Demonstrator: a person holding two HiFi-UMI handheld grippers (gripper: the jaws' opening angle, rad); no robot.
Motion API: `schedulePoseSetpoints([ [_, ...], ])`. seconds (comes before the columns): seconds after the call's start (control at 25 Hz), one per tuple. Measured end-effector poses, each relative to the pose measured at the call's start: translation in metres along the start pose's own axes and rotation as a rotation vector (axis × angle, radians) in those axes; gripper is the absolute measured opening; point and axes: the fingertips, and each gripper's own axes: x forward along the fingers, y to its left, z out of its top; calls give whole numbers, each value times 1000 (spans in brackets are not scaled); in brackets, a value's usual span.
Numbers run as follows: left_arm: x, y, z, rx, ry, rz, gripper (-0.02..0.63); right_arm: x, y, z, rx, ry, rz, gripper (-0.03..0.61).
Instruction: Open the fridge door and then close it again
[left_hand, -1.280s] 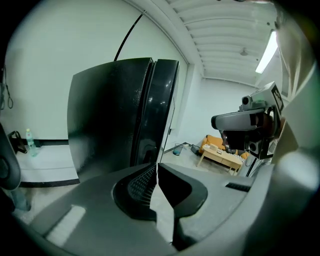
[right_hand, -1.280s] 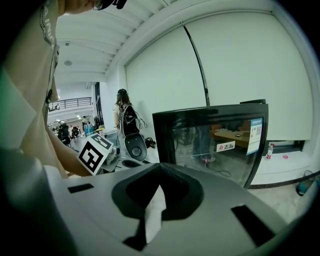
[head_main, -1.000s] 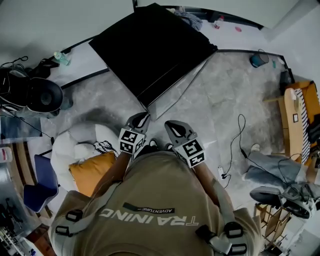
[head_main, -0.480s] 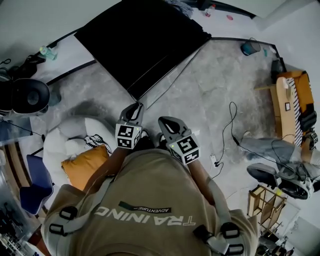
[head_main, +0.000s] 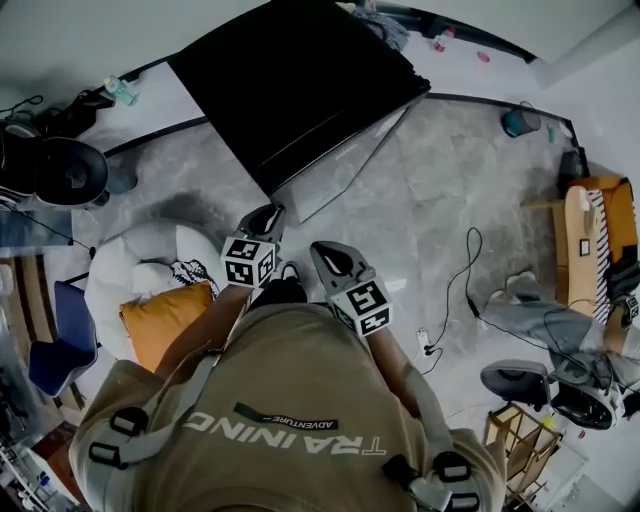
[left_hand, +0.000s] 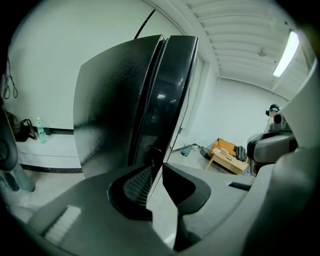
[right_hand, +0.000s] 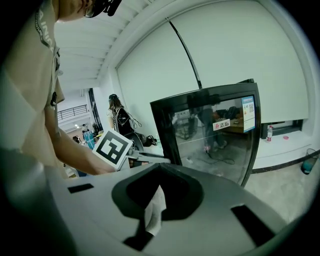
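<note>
Person stands on grey marble floor facing black fridge (head_main: 290, 85) at far wall. Fridge door looks closed, though seam is hard to judge. Left gripper (head_main: 264, 214) and right gripper (head_main: 328, 254) sit side by side before chest, near fridge's front corner, apart from it. Both jaw pairs narrow, tips nearly meeting, nothing between. Versus half second ago: grippers barely shifted, door unchanged. Orange cushion (head_main: 165, 322) on floor at left.

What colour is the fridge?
Black and glossy; the fridge shows best in the left gripper view.
</note>
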Motion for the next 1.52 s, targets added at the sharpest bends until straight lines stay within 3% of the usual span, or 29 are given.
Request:
schedulePoseSetpoints([
  [0.16, 1, 3, -2, -6, 3, 69, 52, -6, -4, 8, -32, -32, 57, -5],
  [0.36, -1, -1, -3, -56, -27, 117, 52, -14, -13, 8, -55, 23, 124, -5],
  [0.92, 1, -2, -1, -78, -15, 249, 54, -27, -36, 9, -82, 62, 248, -5],
  [1.08, -3, -28, -13, -25, 6, 237, 55, -31, -39, 7, -96, 78, 277, -5],
  [1.24, -4, -53, -19, -62, -8, 280, 57, -41, -47, 8, -120, 99, 295, -5],
  [1.52, -3, -79, -29, -98, -8, 322, 57, -56, -61, 4, -137, 43, 304, -5],
])
